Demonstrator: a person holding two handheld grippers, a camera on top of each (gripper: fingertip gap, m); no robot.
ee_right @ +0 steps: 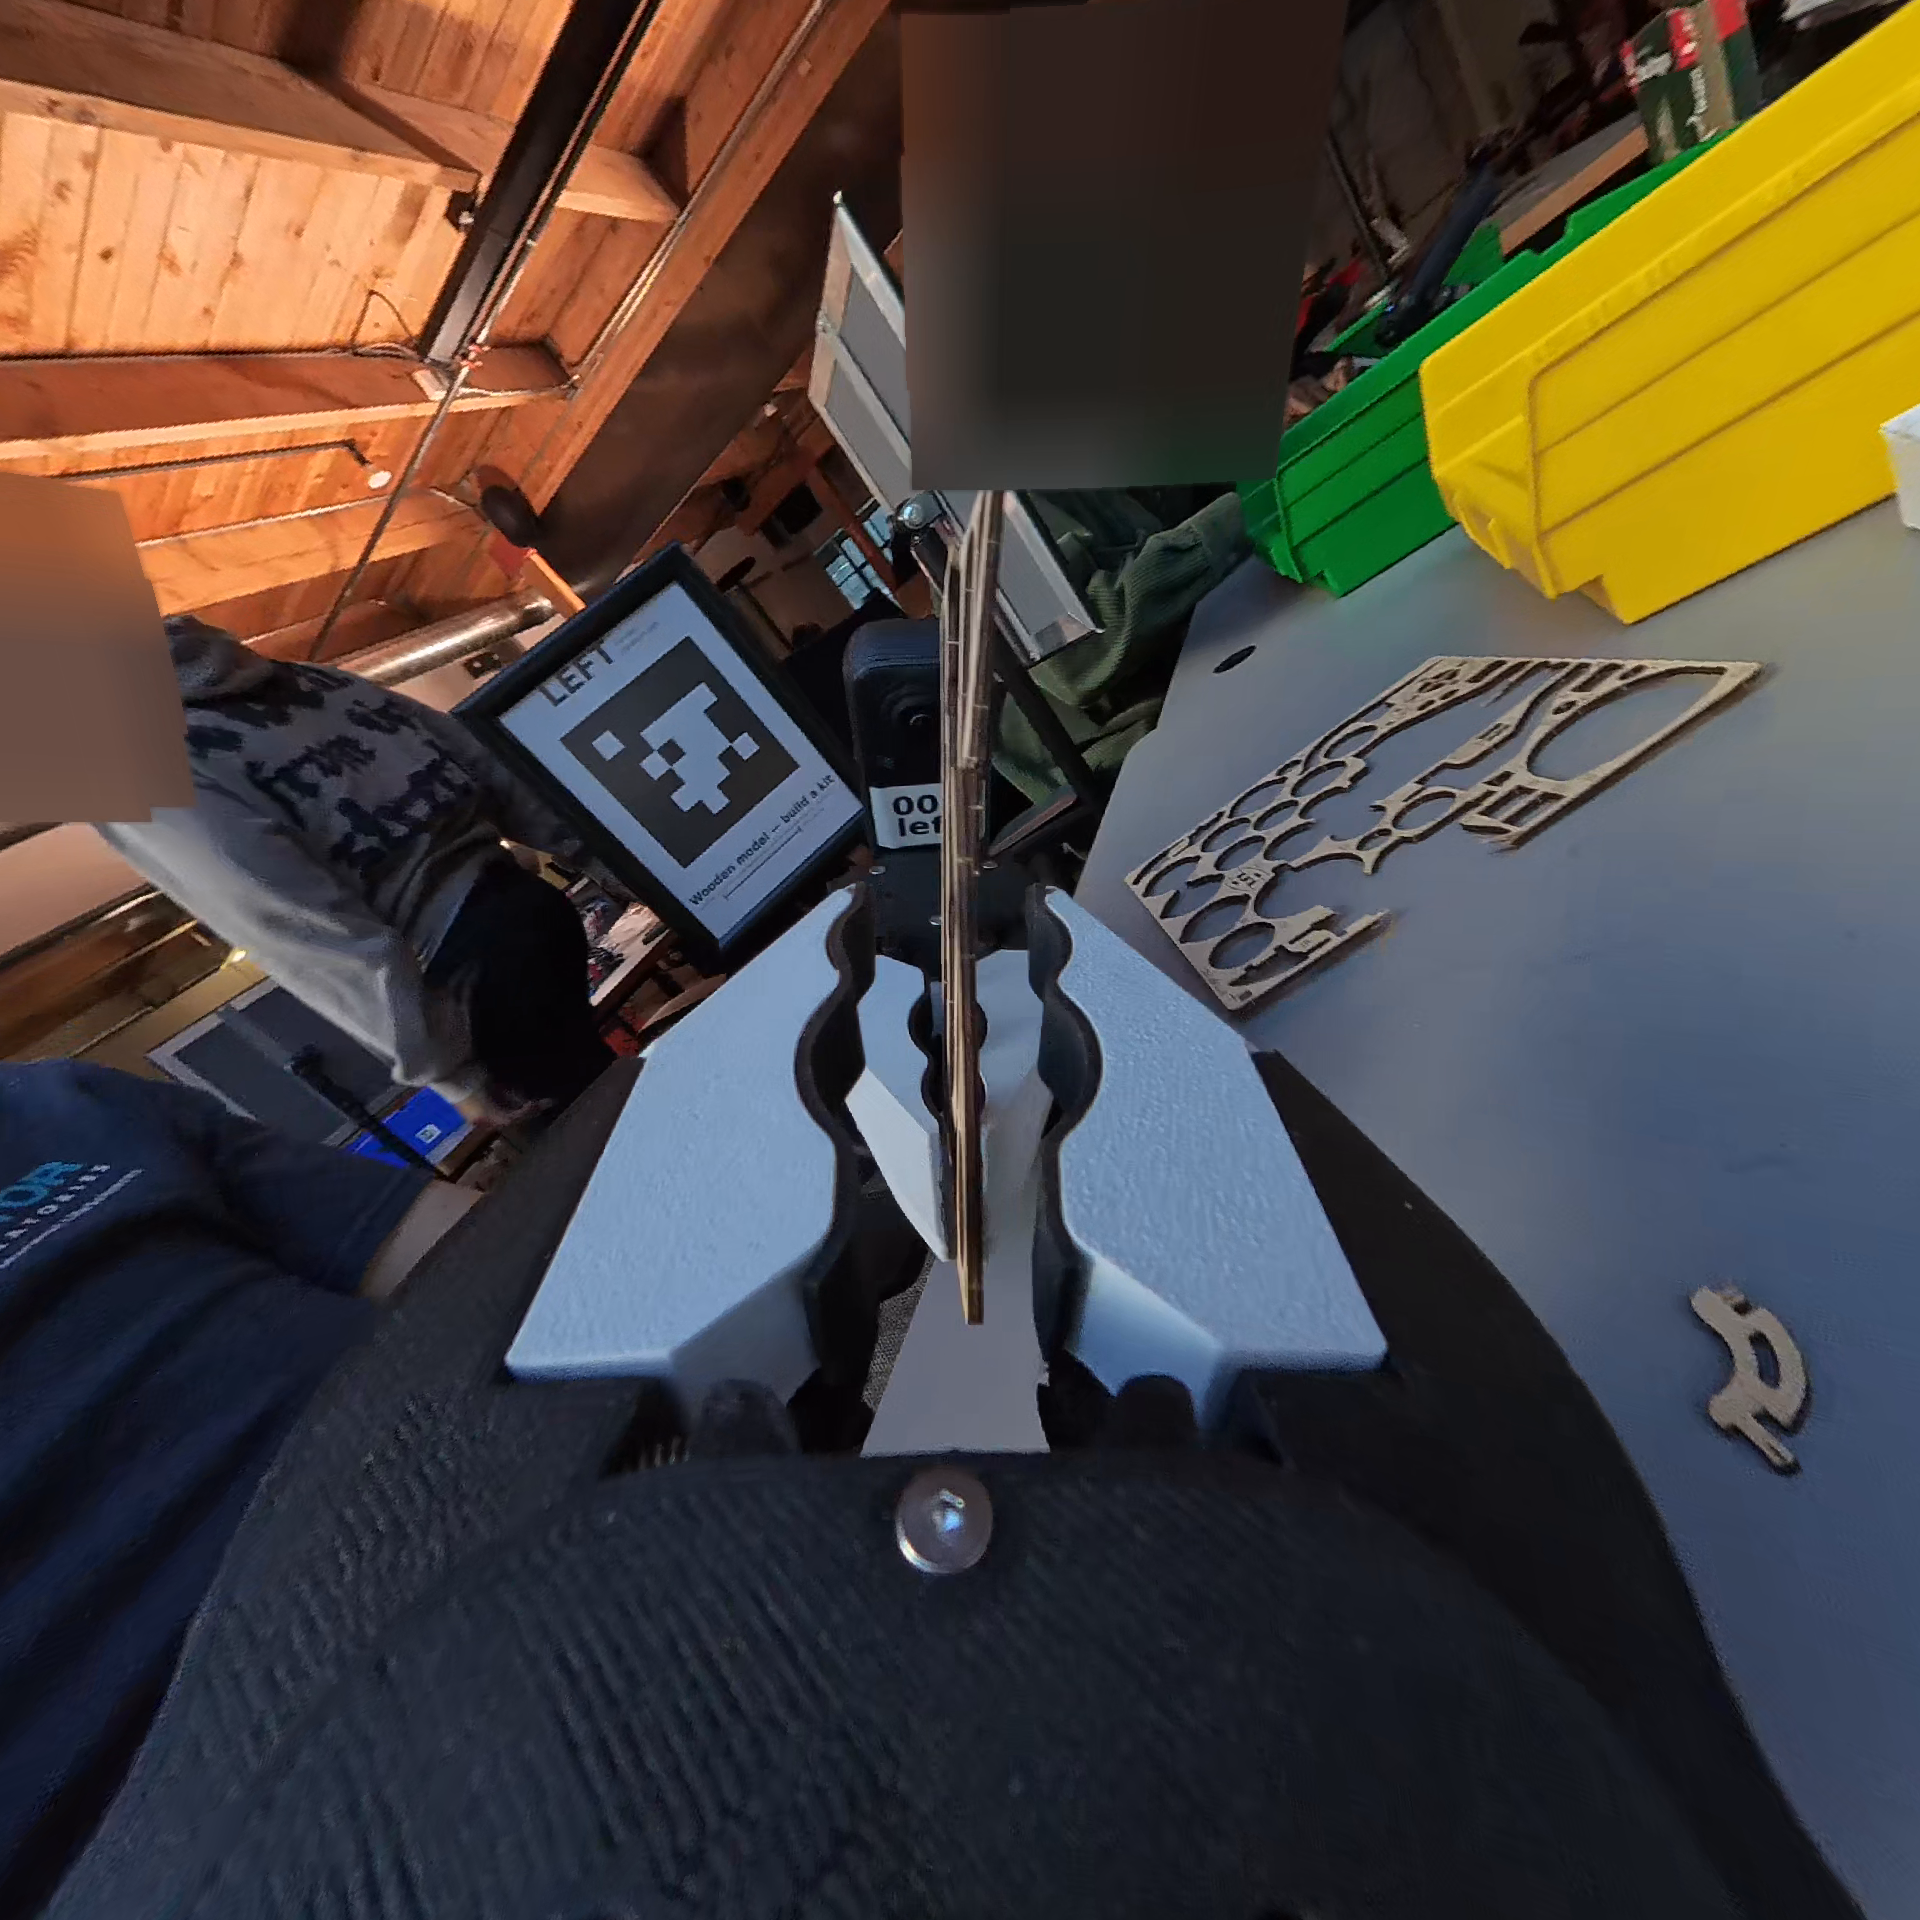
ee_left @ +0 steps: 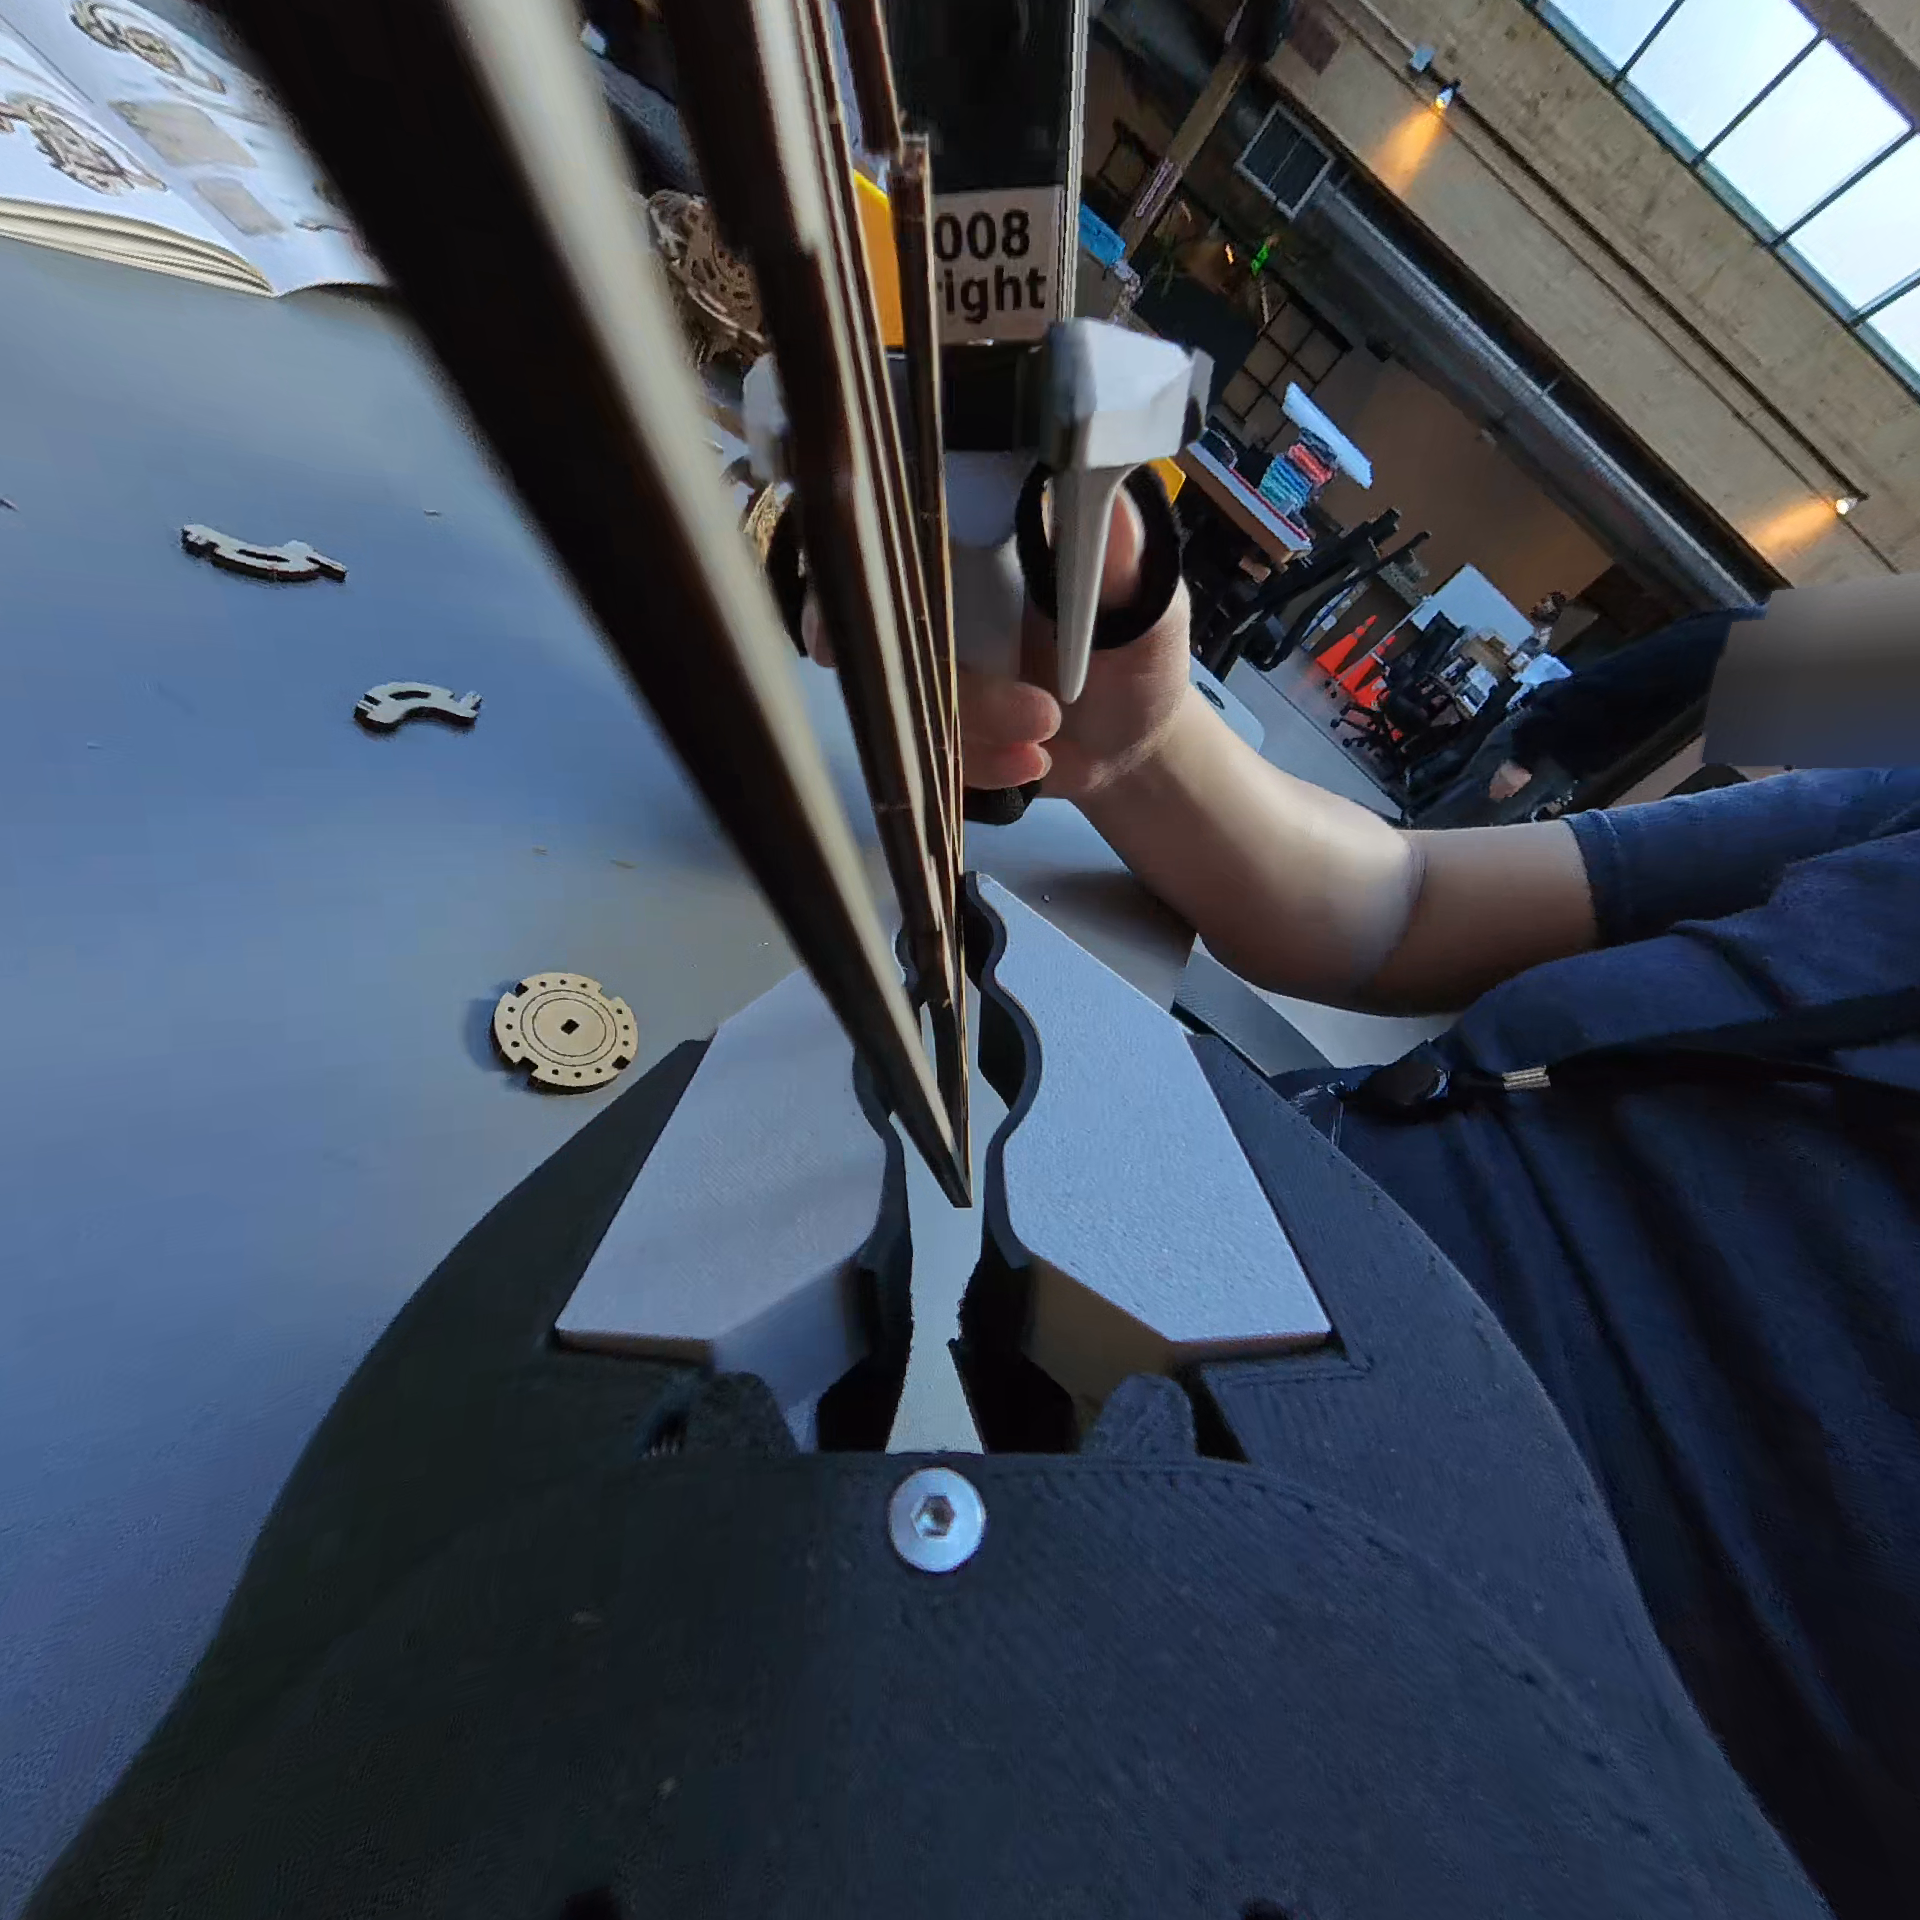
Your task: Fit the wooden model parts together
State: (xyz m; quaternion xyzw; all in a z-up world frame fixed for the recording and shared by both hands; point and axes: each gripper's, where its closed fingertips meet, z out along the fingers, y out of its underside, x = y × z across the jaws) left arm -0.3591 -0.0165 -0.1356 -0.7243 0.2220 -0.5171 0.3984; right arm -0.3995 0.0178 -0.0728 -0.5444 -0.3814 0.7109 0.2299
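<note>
A: Where's the stack of wooden sheets [ee_left: 831, 644]?

B: Held edge-on above the counter [ee_left: 260, 935], the left gripper [ee_left: 940, 1039] with its jaws clamped on it. The right gripper [ee_right: 961, 1049] has its jaws apart, either side of the same stack.

A: And loose parts?

B: A notched wooden disc [ee_left: 564, 1031] and two hooked pieces [ee_left: 418, 707] lie on the counter; an emptied cut-out sheet [ee_right: 1434, 810] lies near a yellow bin [ee_right: 1683, 343].
</note>
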